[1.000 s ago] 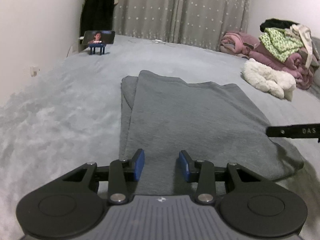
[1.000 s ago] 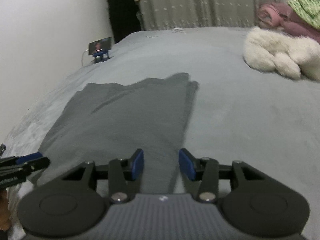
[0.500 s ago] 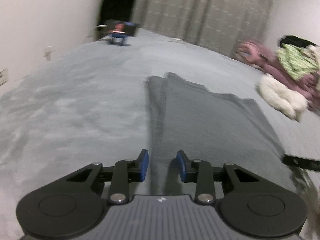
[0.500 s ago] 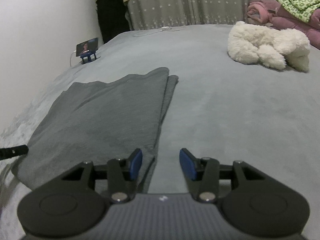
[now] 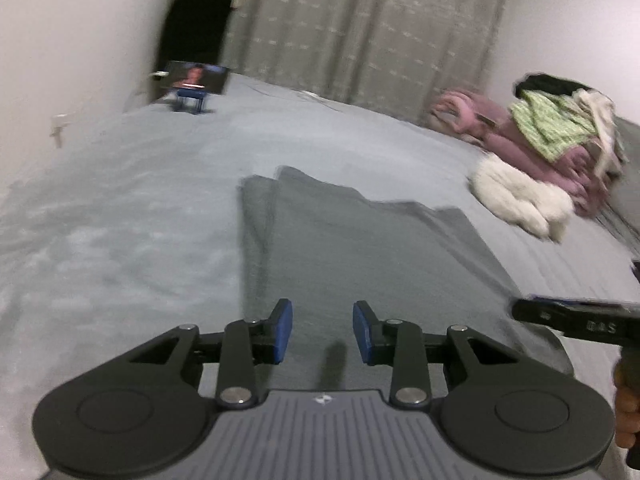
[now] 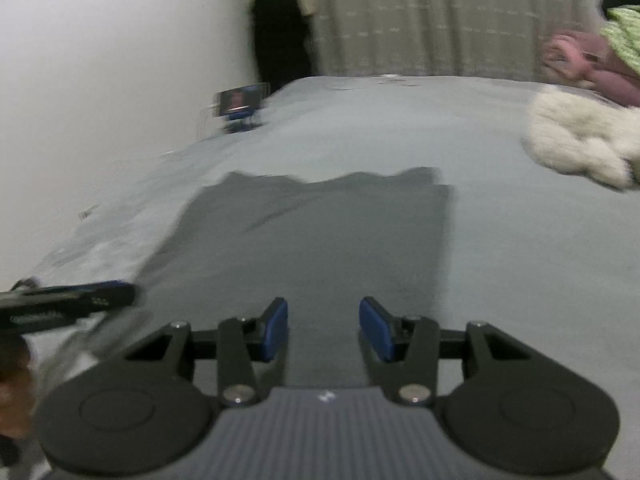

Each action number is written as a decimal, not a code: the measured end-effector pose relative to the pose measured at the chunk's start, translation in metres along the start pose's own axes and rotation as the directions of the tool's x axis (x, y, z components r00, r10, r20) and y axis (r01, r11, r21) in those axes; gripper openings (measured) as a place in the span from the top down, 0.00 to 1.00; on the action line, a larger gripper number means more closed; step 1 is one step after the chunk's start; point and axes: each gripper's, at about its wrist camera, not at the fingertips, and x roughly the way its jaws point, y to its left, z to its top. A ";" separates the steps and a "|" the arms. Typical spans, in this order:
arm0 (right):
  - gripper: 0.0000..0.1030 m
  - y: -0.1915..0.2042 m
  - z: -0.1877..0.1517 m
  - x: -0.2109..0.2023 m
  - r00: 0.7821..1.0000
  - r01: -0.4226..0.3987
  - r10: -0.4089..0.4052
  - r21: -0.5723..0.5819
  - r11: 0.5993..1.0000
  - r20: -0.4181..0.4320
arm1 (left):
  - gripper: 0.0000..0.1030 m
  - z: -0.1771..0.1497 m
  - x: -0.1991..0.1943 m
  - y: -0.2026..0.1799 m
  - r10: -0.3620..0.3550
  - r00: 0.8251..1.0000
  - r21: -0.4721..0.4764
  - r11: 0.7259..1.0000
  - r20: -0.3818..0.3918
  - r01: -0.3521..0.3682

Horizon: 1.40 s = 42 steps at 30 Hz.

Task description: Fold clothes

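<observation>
Left wrist view: left gripper (image 5: pixel 322 332) jaws open, nothing between them, over the near edge of the grey folded cloth (image 5: pixel 360 248) lying flat on the bed (image 5: pixel 120 208); clothes pile (image 5: pixel 552 136) far right. Right wrist view: right gripper (image 6: pixel 323 330) jaws also open and empty, over the same cloth (image 6: pixel 312 240), phone on a stand (image 6: pixel 240 106) by the wall.

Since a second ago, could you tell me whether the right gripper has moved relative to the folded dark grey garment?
Yes. The right gripper swung right, then back left; the folded dark grey garment lies between its fingers again.
</observation>
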 end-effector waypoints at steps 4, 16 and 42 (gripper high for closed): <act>0.60 0.022 -0.006 0.013 0.999 -0.018 0.016 -0.058 0.998 -0.039 | 0.66 -0.008 0.014 -0.008 0.037 0.998 0.073 0.997 -0.049 -0.034; 0.69 -0.040 -0.015 0.000 0.998 0.009 -0.005 0.071 0.997 -0.058 | 0.66 0.000 0.016 0.011 0.038 0.995 0.020 0.999 -0.092 -0.037; 0.53 -0.076 -0.061 -0.064 0.994 -0.062 0.103 0.552 0.831 -0.043 | 0.60 -0.007 -0.035 0.066 -0.087 0.968 -0.432 0.902 -0.234 -0.024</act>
